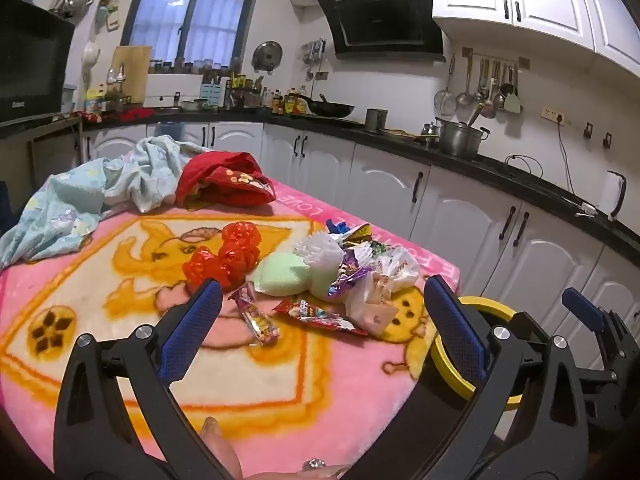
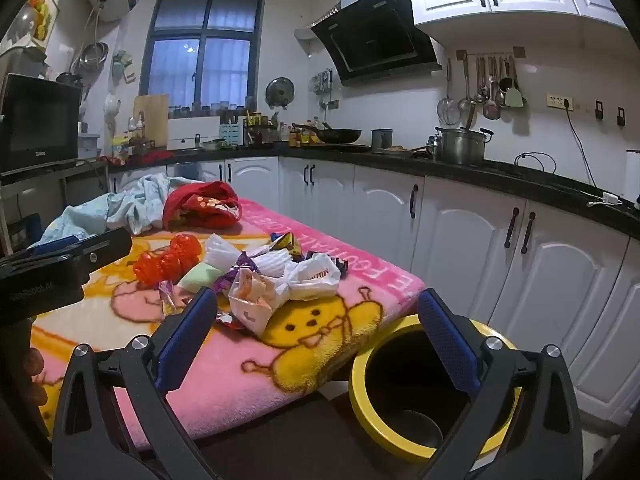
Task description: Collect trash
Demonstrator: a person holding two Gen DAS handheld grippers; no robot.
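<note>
Trash [image 1: 344, 276] is heaped on the blanket-covered bench [image 1: 120, 280], near the corner beside the yellow-rimmed bin [image 2: 400, 436], probably so pieces can be dropped straight in. Left gripper [image 1: 320, 324] and right gripper [image 2: 316, 340] are held short of the heap, fingers wide, nothing gripped. No piece is judged collected yet.
</note>
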